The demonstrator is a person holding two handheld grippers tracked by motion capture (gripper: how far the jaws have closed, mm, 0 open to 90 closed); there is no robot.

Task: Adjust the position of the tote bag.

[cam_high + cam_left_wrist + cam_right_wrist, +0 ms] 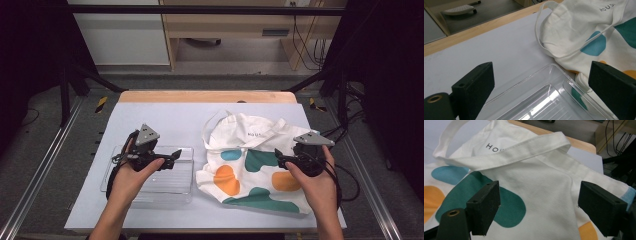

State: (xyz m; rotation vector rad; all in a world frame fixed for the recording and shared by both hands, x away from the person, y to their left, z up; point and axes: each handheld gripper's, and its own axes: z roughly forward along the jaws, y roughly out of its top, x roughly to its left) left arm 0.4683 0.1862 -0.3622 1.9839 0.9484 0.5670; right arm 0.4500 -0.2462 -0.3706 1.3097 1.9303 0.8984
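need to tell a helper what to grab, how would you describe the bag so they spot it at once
On the white table top, look at the right half, beside the clear plastic tray. The tote bag lies flat there: cream cloth with long handles and teal, orange and blue blobs, the one soft, coloured thing.

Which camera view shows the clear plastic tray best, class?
The high view: the whole clear plastic tray lies beside the tote bag, under the left gripper. The left gripper view shows one near corner between open jaws. The right gripper view looks at the bag.
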